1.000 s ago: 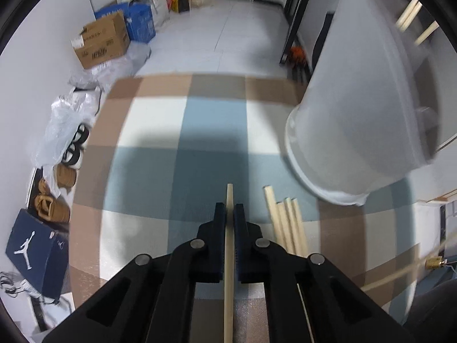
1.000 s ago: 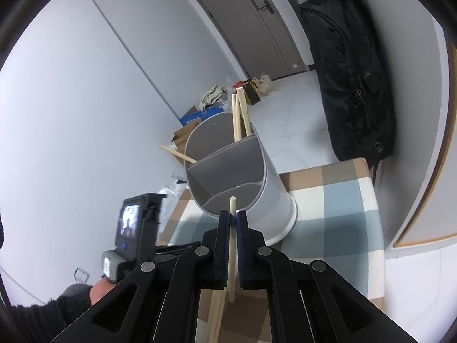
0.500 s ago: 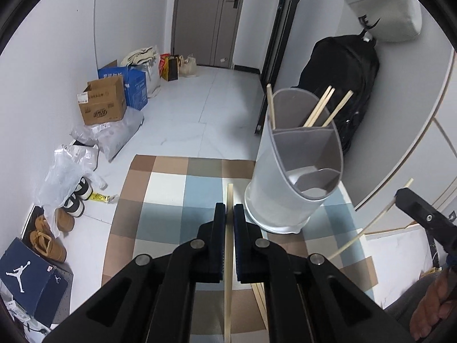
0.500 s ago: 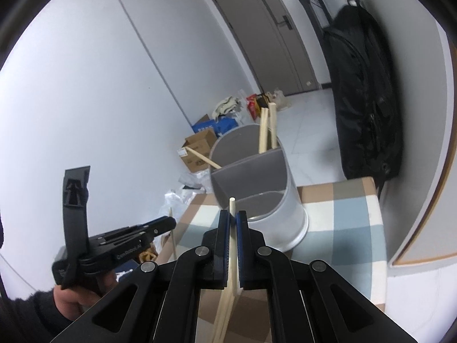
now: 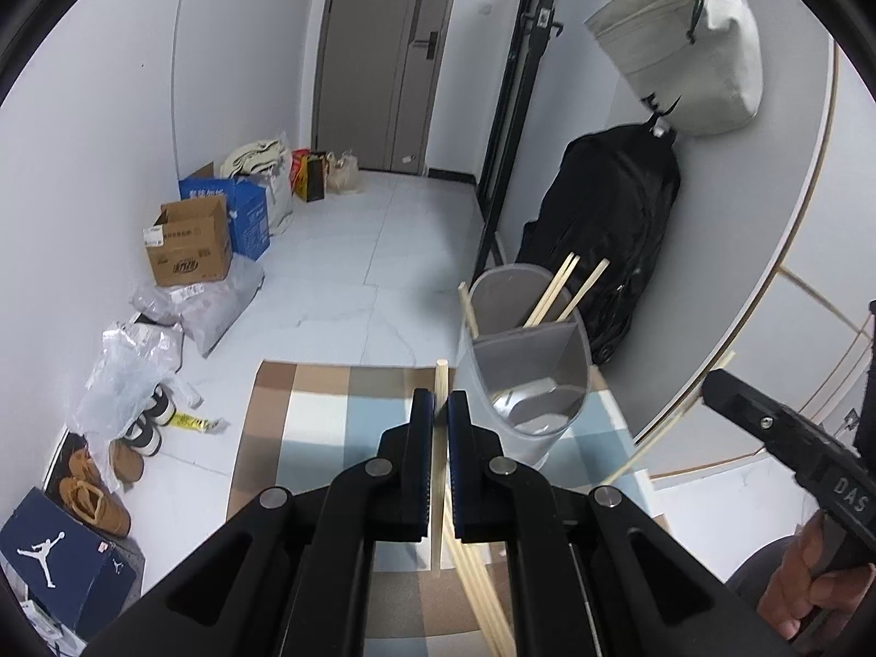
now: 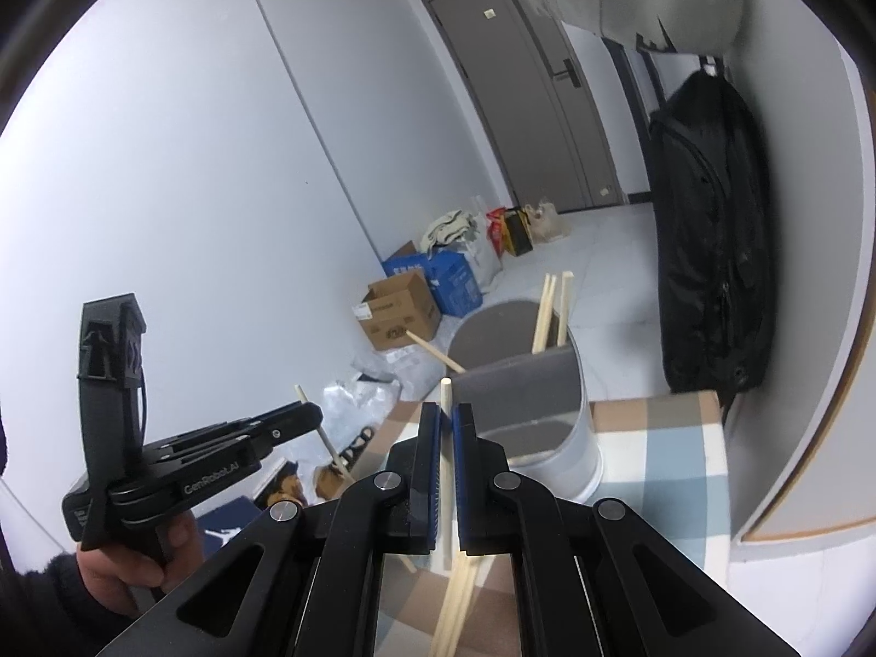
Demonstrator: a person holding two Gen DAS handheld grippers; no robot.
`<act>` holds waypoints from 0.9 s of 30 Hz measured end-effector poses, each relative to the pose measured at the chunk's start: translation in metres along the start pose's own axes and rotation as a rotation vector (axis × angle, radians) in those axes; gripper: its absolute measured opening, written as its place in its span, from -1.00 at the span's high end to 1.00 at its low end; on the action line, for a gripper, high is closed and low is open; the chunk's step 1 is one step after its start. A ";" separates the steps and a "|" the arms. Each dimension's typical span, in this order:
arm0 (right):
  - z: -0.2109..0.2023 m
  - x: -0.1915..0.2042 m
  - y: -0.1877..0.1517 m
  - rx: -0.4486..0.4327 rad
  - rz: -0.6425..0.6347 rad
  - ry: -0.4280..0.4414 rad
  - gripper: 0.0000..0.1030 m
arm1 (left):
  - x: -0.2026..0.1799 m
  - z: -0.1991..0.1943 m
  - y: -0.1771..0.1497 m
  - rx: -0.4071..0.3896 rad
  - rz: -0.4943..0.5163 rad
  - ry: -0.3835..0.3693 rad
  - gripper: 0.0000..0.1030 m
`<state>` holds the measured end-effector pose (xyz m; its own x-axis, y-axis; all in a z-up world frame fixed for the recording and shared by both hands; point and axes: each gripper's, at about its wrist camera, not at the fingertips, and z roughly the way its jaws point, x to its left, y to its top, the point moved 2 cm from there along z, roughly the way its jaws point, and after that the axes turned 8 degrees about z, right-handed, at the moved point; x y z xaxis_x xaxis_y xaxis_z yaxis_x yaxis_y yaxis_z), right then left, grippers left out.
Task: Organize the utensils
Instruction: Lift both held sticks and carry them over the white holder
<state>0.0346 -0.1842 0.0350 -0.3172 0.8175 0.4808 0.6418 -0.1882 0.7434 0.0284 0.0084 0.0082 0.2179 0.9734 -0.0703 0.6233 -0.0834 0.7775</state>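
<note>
Chopsticks fill both of your claws above a checked counter in a bare white hallway. Your left claw [image 5: 441, 410] is clamped on one wooden chopstick [image 5: 438, 471], which stands nearly upright between the pads, its tip poking out above them. Your right claw [image 6: 449, 427] is clamped the same way on a second chopstick [image 6: 447, 471]; in the left wrist view that stick slants out of the right claw at the frame's right edge. Just beyond both claws a grey divided holder [image 5: 520, 361] stands upright on the counter's blue, brown and white cloth [image 5: 317, 427]. Several chopsticks already lean in the holder's far compartment [image 5: 558, 287], and one more rests against its rim on the left. The near compartment shows a bare bottom. More loose chopsticks [image 5: 482, 597] lie on the cloth below your claws, close together. On the floor behind, cardboard boxes [image 5: 189, 243], plastic bags and shoes line the left wall. A black bag [image 5: 607, 219] hangs at the right, under a pale grey one [image 5: 684, 49].
</note>
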 end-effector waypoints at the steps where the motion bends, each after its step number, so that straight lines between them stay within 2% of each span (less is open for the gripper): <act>1: -0.001 0.002 0.002 -0.005 -0.004 -0.001 0.93 | -0.001 -0.003 0.003 -0.009 0.002 -0.001 0.97; 15: -0.015 0.023 0.054 -0.075 -0.033 0.016 0.93 | -0.011 -0.043 0.053 -0.109 0.034 -0.038 0.97; 22: -0.013 0.025 0.084 -0.095 -0.029 0.028 0.93 | -0.012 -0.047 0.077 -0.134 0.037 -0.058 0.97; 27: -0.009 0.024 0.105 -0.120 -0.039 0.019 0.93 | -0.009 -0.048 0.098 -0.171 0.010 -0.046 0.97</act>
<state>0.0882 -0.1890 0.1293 -0.3542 0.8149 0.4588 0.5409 -0.2217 0.8113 0.0511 0.0022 0.1150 0.2596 0.9617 -0.0878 0.4850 -0.0512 0.8730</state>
